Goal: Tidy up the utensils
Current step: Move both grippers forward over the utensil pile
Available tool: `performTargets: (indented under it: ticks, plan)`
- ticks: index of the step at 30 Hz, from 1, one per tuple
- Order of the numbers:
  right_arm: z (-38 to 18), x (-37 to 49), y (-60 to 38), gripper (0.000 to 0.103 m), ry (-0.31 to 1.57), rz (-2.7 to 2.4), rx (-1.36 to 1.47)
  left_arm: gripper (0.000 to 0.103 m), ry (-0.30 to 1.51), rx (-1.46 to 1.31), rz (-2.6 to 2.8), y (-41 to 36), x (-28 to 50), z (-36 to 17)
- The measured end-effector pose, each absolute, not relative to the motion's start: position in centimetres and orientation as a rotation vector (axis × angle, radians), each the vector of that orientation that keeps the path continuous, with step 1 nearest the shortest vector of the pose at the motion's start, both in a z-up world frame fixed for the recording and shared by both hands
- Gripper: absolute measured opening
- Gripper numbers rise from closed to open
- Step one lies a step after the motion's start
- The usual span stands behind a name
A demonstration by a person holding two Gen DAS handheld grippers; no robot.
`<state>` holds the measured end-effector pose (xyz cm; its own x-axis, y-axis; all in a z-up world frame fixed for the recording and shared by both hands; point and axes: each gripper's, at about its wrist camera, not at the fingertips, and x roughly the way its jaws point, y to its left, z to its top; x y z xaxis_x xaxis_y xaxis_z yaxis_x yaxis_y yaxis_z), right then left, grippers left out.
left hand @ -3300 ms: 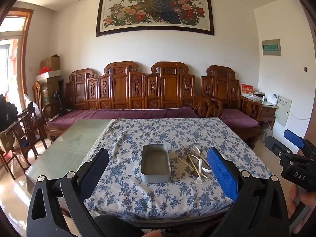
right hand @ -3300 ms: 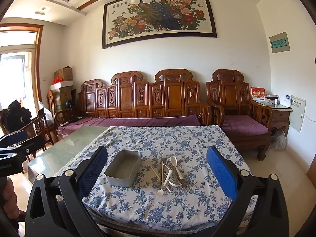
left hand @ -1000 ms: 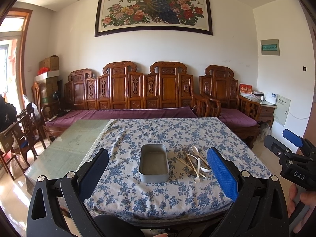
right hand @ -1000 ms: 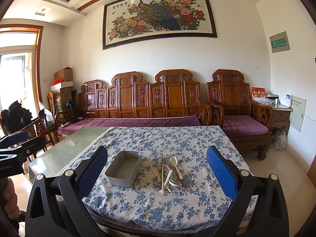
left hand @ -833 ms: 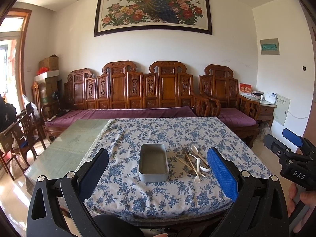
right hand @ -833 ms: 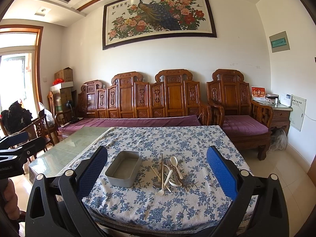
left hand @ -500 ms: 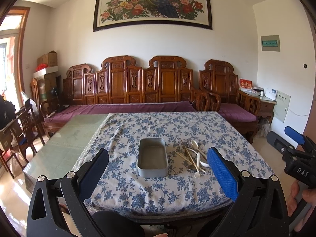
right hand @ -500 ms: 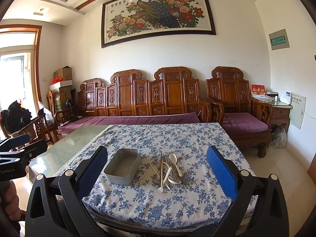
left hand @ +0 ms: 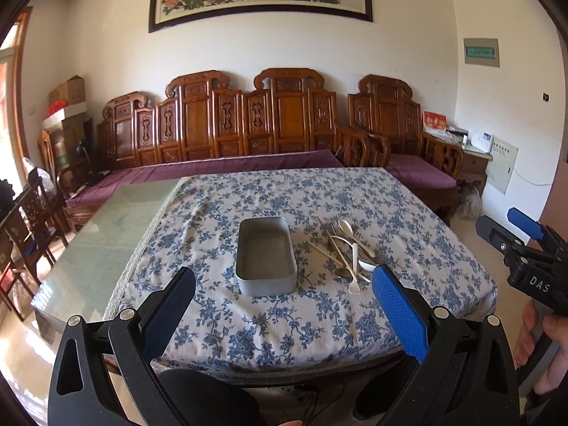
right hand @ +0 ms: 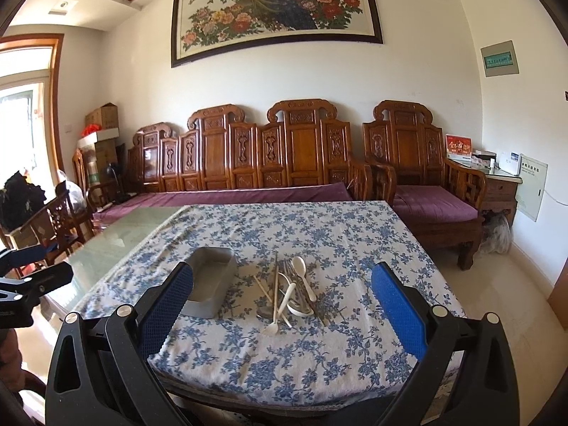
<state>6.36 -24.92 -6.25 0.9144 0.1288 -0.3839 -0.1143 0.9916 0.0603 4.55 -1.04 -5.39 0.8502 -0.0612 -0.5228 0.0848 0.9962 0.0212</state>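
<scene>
On the blue-and-white floral tablecloth point(left hand: 248, 323) an empty grey rectangular metal tin point(left hand: 266, 255) is set, and just to its right a loose heap of utensils point(left hand: 349, 250) is piled: cream plastic spoons, a small cream fork, pale wooden chopsticks and some darker metal pieces, crossing and overlapping one another. Nothing is seen inside the tin, so the sorting is judged not to have begun.

The left gripper point(left hand: 284, 305) is held short of the table's near edge with its blue-padded jaws spread wide and nothing between them. The right gripper point(right hand: 282, 301) is likewise held wide apart and empty, aimed toward the heap.

Trouble is most likely to come from the tangle itself. If one piece is pinched where several cross, a neighbour may be dragged along and dropped onto the cloth or flicked off the table. The thin chopsticks may roll or slip from the pads if caught off-centre. The soft cloth may be bunched by a low approach, and the light tin may be nudged aside by an arriving utensil.
</scene>
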Motion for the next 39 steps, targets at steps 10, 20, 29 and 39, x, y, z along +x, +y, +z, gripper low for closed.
performTargets:
  ticks: [10,20,29,39]
  plan:
    - [-9.3,13.3,-26.3,0.095,0.477,0.158,0.004,0.096,0.618,0.073,-0.139,-2.2,10.3,-7.4]
    - [-13.8,21.5,-29.0,0.078,0.585,0.143,0.011,0.096,0.717,0.053,-0.230,-3.4,17.3,-11.5]
    - [-19.5,27.9,-30.3,0.057,0.706,0.165,0.059,0.078,0.841,0.059,-0.285,-5.5,22.2,-16.8]
    - [-23.8,29.1,-29.6,0.057,0.764,0.179,0.055,0.056,0.965,0.050,-0.355,-8.5,25.8,-22.4]
